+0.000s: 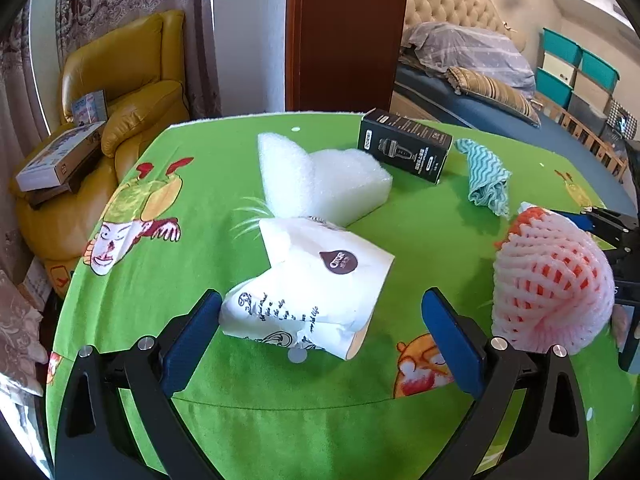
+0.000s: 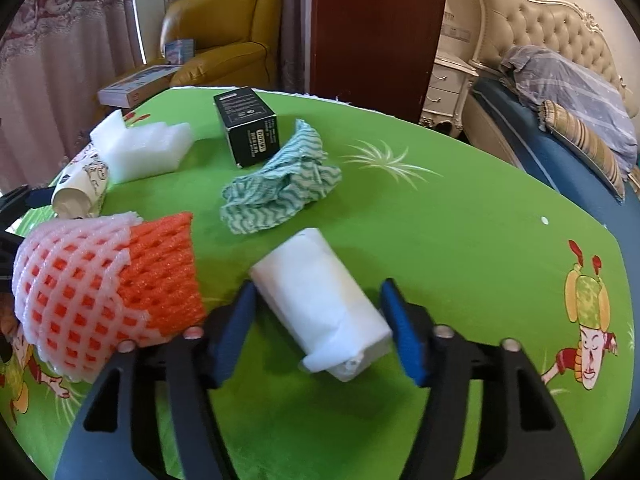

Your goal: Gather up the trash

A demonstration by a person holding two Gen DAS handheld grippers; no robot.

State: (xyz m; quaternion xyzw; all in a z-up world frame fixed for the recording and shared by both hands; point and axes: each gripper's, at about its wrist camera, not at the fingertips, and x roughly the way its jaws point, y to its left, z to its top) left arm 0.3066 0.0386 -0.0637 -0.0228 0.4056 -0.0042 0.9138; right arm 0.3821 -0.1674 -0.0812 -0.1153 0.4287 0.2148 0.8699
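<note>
The green cartoon tablecloth [image 1: 248, 420] fills both views, and all the trash lies on it, so I judge nothing is collected yet. The foam block [image 1: 324, 178] and black box [image 1: 404, 150] lie ahead of the left gripper [image 1: 322, 334], whose wide jaws flank the crushed paper cup [image 1: 312, 292]. The right gripper [image 2: 320, 328], also wide, straddles the white roll [image 2: 320, 300]; the foam fruit net [image 2: 104, 280] crowds its left, while its right is free cloth.
</note>
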